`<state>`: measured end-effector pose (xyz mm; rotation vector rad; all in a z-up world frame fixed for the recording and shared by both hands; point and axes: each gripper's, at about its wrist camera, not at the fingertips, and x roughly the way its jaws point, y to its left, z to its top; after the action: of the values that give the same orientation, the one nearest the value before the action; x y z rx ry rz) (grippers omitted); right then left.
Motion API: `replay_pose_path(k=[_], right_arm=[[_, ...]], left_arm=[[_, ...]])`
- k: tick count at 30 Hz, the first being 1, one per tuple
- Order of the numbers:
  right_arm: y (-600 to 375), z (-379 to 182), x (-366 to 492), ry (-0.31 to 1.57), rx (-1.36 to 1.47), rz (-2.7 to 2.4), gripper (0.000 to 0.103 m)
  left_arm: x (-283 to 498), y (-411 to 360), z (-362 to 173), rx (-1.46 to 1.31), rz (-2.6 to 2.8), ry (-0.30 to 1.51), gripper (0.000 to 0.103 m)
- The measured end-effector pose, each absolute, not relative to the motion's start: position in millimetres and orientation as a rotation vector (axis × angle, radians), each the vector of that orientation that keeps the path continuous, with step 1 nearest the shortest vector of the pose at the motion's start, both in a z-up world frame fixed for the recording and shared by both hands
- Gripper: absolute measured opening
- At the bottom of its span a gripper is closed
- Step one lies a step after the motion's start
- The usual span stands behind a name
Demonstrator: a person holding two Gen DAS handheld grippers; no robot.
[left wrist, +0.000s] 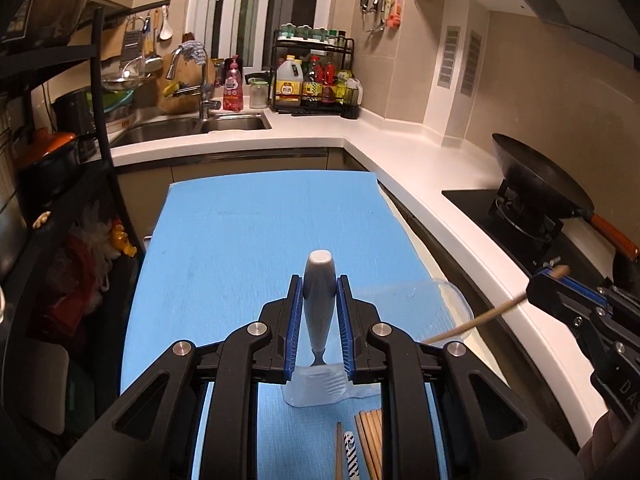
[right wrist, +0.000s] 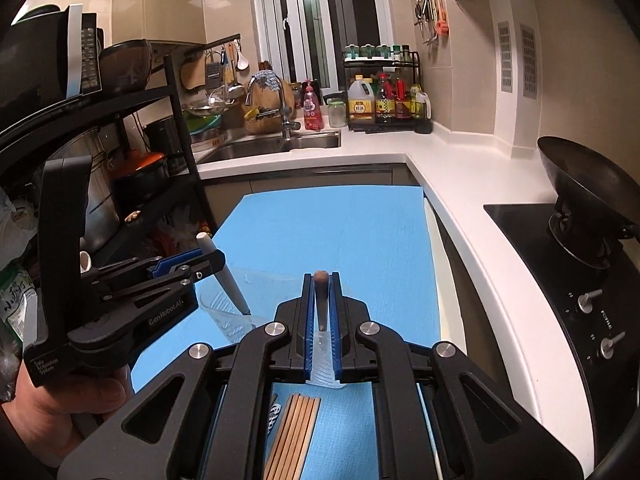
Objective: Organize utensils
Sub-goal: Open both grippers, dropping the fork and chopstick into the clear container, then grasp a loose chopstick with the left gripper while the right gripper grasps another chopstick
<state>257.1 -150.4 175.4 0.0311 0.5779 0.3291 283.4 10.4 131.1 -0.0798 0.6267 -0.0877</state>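
Utensils (left wrist: 319,300) split between two claws and the blue mat (left wrist: 248,240); sorting judged under way, not finished.

Blue mat laid over the worktop gap as the work surface. Near its close end, a clear container (left wrist: 460,300), likely the collecting pot; upright or tilted not readable through the glare.

Left gripper (left wrist: 319,292) clamped narrow on a grey-handled utensil, handle up, working end down inside the clear container. Held by the handle, presumably so the working end goes in first.

Right gripper (right wrist: 325,312) narrow about a wooden-handled utensil (left wrist: 480,320), tip reaching down at the container. Pads pressing or merely flanking: cannot tell.

Loose on the mat below the claws: a bundle of chopsticks (right wrist: 296,428), beside it a patterned handle (left wrist: 351,456), judged next in line.

Left view alone: the wooden utensil's full slant from claw to container rim, and tines blurred behind the clear wall. Right view alone: the hand (right wrist: 68,396) gripping the left tool, the grey utensil seen side-on and leaning, and the chopsticks lying parallel, touching.
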Motion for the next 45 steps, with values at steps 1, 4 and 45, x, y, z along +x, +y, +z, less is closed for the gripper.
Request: replay_pose_path(k=[1, 4, 45], right_arm=[[-150, 175, 255, 0.574, 0.028, 0.321, 0.031], [-148, 181, 244, 0.534, -0.008, 0.282, 0.039], [-172, -1, 90, 0.758, 0.085, 0.305, 0.016]], left_arm=[[281, 9, 132, -0.07, -0.082, 0.621, 0.03], [267, 11, 142, -0.063, -0.059, 0.578, 0.052], [59, -4, -17, -0.091, -0.108, 0.633, 0.005]])
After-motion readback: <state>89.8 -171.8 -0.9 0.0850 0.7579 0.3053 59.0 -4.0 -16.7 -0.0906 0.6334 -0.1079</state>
